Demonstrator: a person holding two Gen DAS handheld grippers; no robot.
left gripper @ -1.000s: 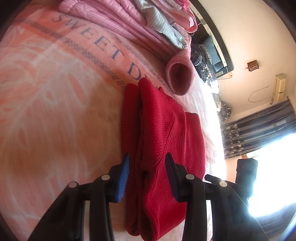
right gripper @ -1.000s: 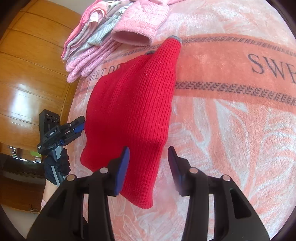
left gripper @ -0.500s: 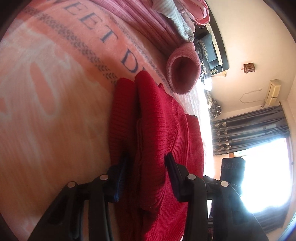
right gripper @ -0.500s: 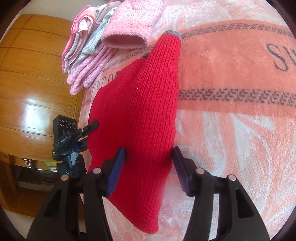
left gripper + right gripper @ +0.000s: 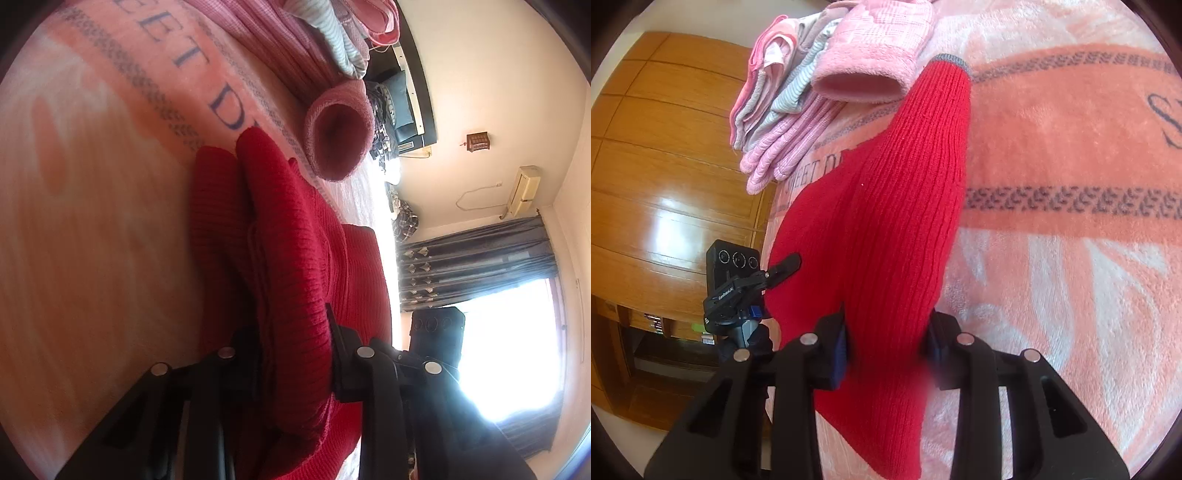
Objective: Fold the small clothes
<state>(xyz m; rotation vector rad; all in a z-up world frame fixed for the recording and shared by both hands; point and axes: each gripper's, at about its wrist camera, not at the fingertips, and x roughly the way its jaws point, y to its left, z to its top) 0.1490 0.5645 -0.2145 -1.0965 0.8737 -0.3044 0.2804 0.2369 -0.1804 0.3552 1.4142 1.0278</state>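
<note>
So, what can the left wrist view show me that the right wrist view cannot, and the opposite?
Only the left wrist view shows the window with dark curtains and the wall air conditioner. Only the right wrist view shows the wooden wardrobe and the sweater's grey cuff. Both show the red sweater, the pink blanket and the stacked pink clothes; the sweater lies between the fingers of each gripper.

Sweater (image 5: 886,236) on blanket (image 5: 1052,155), beside clothes pile (image 5: 798,110)

A bed covered by a pink-and-coral lettered blanket (image 5: 1071,184) carries everything. A red knit garment (image 5: 886,221) lies on it. A stack of pink folded clothes (image 5: 798,110) sits at its far edge.
</note>
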